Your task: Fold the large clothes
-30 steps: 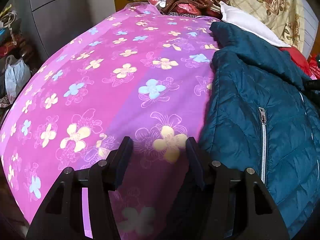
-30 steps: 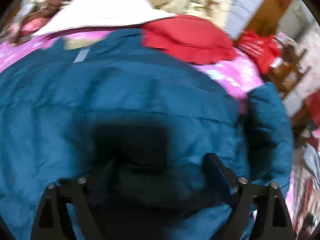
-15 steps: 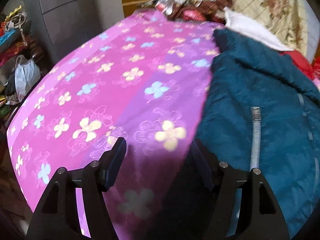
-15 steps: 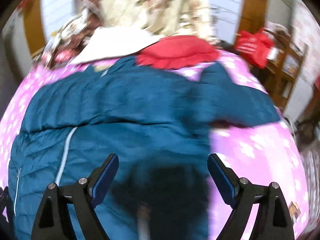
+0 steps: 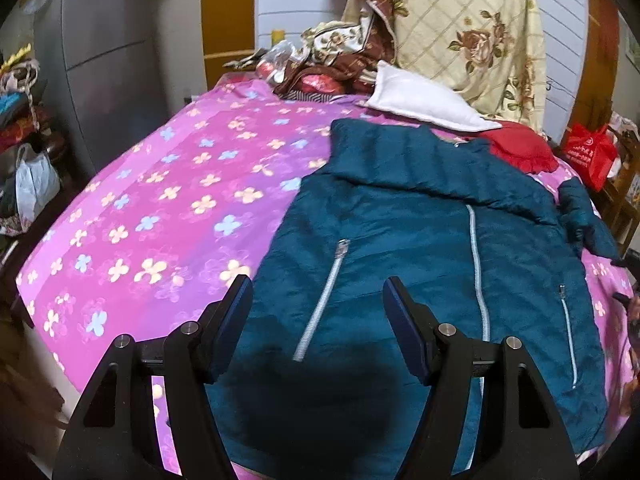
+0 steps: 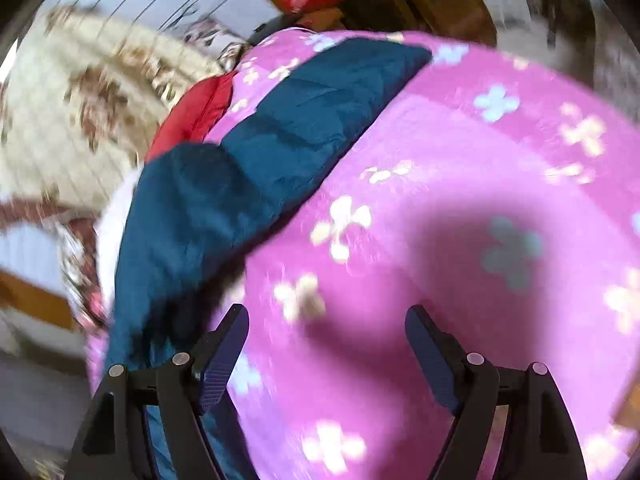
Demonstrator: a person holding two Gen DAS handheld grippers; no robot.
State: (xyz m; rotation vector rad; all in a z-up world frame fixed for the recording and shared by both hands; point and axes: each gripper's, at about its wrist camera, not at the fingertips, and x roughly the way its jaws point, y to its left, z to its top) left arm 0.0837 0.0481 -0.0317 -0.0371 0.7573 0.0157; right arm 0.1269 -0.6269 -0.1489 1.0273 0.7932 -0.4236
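A teal quilted jacket (image 5: 420,248) lies front up on the pink flowered bedspread (image 5: 160,208), with its zippers showing and one sleeve folded across the top. My left gripper (image 5: 318,300) is open and empty, above the jacket's lower left part. In the blurred right wrist view the jacket's right sleeve (image 6: 280,132) stretches out across the bedspread (image 6: 480,200). My right gripper (image 6: 326,332) is open and empty, over bare bedspread beside that sleeve.
A white pillow (image 5: 420,100), a red garment (image 5: 520,148) and a floral quilt (image 5: 472,36) pile up at the head of the bed. A grey cabinet (image 5: 100,52) and bags (image 5: 32,184) stand left. A red bag (image 5: 592,152) is at right.
Both grippers have pulled back and up from the jacket. The left view swung right over the jacket. The right gripper swung right, off the jacket body to the bedspread by the sleeve.
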